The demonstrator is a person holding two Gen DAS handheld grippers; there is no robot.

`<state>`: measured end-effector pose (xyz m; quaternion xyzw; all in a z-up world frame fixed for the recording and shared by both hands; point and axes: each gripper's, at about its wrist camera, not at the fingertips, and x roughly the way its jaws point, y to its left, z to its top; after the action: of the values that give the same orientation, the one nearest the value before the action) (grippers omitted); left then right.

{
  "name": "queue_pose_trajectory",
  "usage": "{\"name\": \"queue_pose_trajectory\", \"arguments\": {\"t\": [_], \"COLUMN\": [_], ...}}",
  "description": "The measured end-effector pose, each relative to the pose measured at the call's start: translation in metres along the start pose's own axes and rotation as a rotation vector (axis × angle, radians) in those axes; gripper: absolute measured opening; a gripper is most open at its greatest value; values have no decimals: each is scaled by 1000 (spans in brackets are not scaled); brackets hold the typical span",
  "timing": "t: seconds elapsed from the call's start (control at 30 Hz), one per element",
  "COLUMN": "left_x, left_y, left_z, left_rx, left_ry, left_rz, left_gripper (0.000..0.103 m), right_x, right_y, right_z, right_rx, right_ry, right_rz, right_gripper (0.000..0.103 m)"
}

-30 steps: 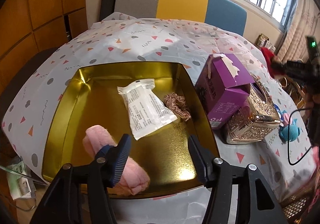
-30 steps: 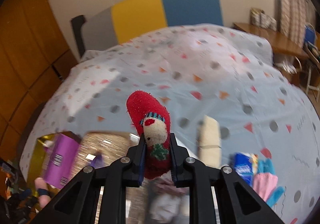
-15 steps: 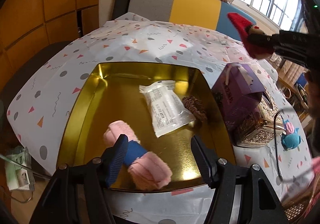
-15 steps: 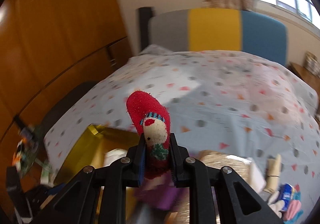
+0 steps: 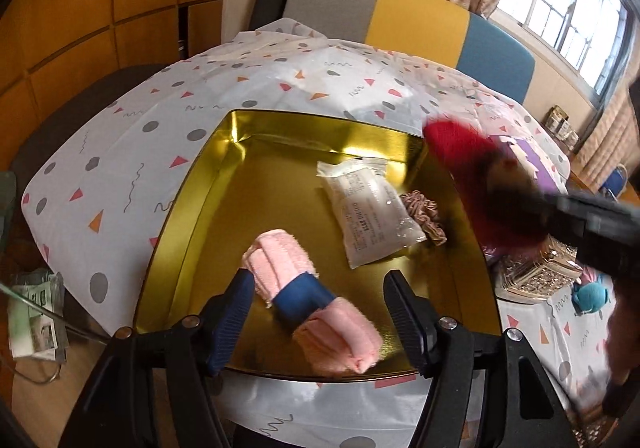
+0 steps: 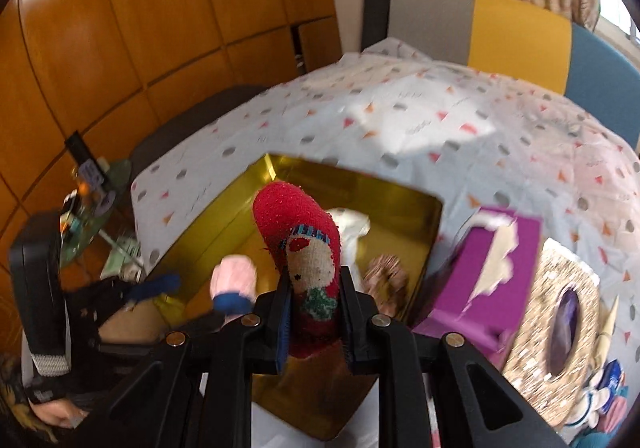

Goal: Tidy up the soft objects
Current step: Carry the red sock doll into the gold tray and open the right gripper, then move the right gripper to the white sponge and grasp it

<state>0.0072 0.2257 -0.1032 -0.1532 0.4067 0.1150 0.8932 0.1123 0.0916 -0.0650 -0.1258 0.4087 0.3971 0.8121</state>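
Gold tin tray point(image 5: 192, 208), on the cloth-covered bench point(image 5: 120, 152): holds three soft items so far. Pink rolled towel point(image 5: 280, 264) with blue band, lying at the near edge of the tray, between the fingers of the left hand-held gripper point(image 5: 316, 312); the jaws are opening and the pads stand clear of the towel, so it reads as set down and released. White sealed packet point(image 5: 368, 216), flat in the middle of the tray. Pinkish scrunchie point(image 5: 424, 212), touching the packet's right side. Red Christmas sock point(image 6: 304, 248), clamped firmly in the right hand-held gripper point(image 6: 314, 312), carried above the tray's right part, not yet deposited. Left outside the tray: small blue plush toy point(image 5: 592, 296) on the bench at right, and a few blurred soft pieces at the bench's far right corner. Purple tissue box point(image 6: 496, 276) and glittery tissue box point(image 6: 560, 308) stand just beside the tray. Judged past halfway.
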Motion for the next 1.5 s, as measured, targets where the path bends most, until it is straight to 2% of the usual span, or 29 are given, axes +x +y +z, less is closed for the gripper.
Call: {"name": "queue_pose_trajectory", "arguments": {"t": [0.23, 0.33, 0.47, 0.53, 1.0, 1.5], "left_x": [-1, -1, -1, -1, -6, -11], "left_y": [12, 14, 12, 10, -2, -28], "left_z": [2, 3, 2, 3, 5, 4], "left_rx": [-34, -35, -29, -22, 17, 97], "left_ry": [-9, -5, -5, -7, -22, -32], "left_rz": [17, 22, 24, 24, 37, 30], "left_gripper": [68, 68, 68, 68, 72, 74], "right_x": [23, 32, 40, 41, 9, -42], "right_y": [9, 12, 12, 10, 6, -28], "right_z": [-28, -36, -43, -44, -44, -49], "right_rx": [-9, -35, -43, -42, -52, 15], "right_ry": [86, 111, 139, 141, 49, -59], "right_rz": [8, -23, -60, -65, -108, -150], "right_gripper": [22, 23, 30, 31, 35, 35]}}
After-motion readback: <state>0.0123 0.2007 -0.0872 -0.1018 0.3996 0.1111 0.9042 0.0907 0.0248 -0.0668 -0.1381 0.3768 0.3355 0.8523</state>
